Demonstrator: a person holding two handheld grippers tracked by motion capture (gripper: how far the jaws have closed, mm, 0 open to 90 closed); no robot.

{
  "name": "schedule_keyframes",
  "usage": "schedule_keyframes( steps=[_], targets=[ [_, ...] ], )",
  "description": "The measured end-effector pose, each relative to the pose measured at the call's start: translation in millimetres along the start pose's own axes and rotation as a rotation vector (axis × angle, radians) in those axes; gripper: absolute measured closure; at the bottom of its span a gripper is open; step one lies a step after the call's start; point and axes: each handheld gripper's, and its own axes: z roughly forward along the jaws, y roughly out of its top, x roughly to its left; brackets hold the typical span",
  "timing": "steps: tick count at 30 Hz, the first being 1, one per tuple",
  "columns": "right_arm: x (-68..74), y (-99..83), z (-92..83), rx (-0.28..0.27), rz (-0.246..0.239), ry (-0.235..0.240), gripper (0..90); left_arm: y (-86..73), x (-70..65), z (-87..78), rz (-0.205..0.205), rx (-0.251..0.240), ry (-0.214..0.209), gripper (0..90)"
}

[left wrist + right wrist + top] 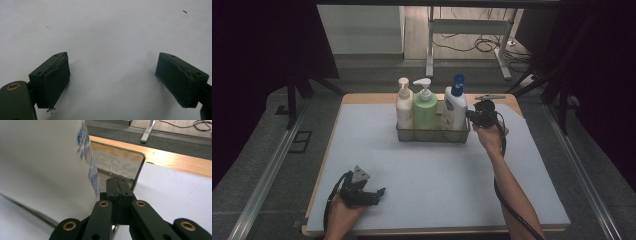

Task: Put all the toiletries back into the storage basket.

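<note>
Our left gripper [373,193] rests near us on the white mat [437,175], its jaws wide with nothing between them. Far off, our right gripper [469,114] is pinched shut on the right rim of the wire basket [432,134], where three bottles stand. We have our hold, so we think moving the basket comes next.

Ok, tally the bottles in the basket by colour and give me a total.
Cream pump bottle: 1
Green pump bottle: 1
White bottle with blue cap: 1
Total: 3 bottles, all upright in the wire basket.
</note>
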Motion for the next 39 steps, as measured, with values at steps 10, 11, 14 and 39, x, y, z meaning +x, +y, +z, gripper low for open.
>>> schedule_keyframes(
  steps=[10, 11, 14, 39],
  targets=[
    [5.6, -3.8, 13.4, 0.010, 0.004, 0.011, 89.4, 0.0, 0.0, 0.0, 0.000, 0.000, 0.000, 12.2],
    [5.4, -4.6, 13.8, 0.010, 0.008, 0.013, 89.4, 0.0, 0.0, 0.0, 0.001, 0.000, 0.000, 12.2],
    [5.7, -6.8, 15.6, 0.019, 0.007, 0.011, 89.4, 0.0, 0.1, 0.0, 0.001, 0.001, 0.000, 12.2],
    [12.1, -18.3, 26.6, 0.067, 0.001, 0.017, 89.4, 0.1, 0.2, -0.1, 0.001, 0.002, -0.001, 12.2]
  ],
)
